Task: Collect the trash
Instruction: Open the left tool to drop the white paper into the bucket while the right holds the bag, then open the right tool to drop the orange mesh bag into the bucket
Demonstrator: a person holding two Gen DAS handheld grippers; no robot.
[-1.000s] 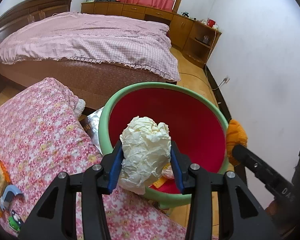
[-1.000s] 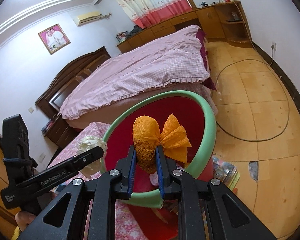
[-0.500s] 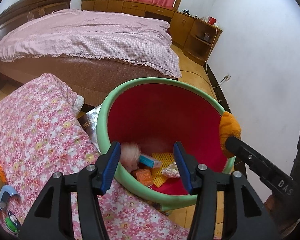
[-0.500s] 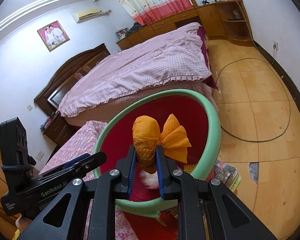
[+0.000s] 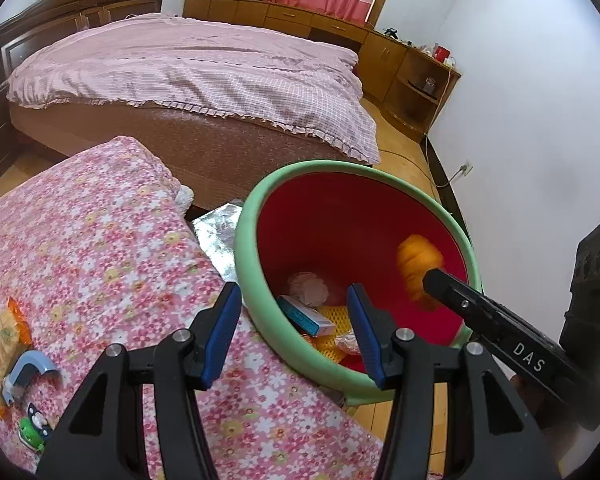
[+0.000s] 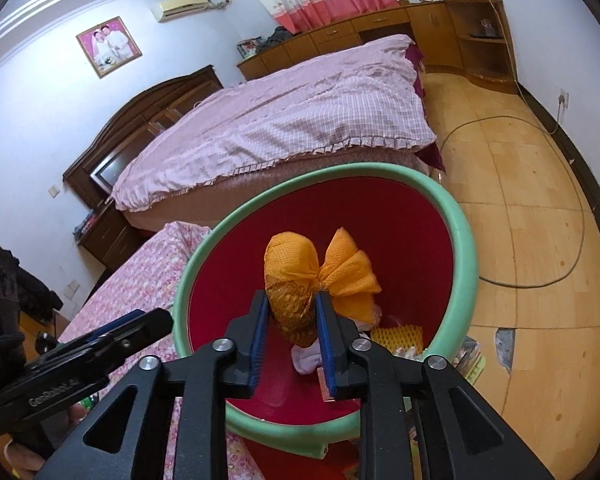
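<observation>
Currently I have the left tool [image 5: 294, 334] empty, jaws well apart, parked over the near rim of the round red bin with the pale green rim [image 5: 256, 208]. The right tool [image 6: 291, 344] is clamped on the crumpled orange mesh wrapper [image 6: 296, 280], held above the bin's open mouth and not yet let go.

Progress, as I judge it: partly done. Inside the bin I see a pale crumpled paper ball [image 5: 308, 289], a small teal-edged box [image 5: 306, 316], a yellow foam net sleeve [image 5: 332, 314] and some scraps I can't ID. Still to collect on the pink floral-print cloth over the counter [image 5: 100, 248]: an orange snack packet [image 5: 4, 338], a blue curved plastic piece [image 5: 30, 368] and a small green item [image 5: 32, 432], all at the left edge of the left view, well apart from the bin. A silver foil sheet [image 5: 220, 232] lies just beside the bin; can't tell whether it counts as trash.

Vs. 1 s ago: the left tool then gripped the paper ball over the bin; at 0.5 s it had opened and the ball was falling, blurred. Now the ball rests at the bottom. The right tool's grip on the orange wrapper is unchanged, but it has moved from outside the rim to over the inside.

Next, prob.: release the wrapper, then go for the packet.
</observation>
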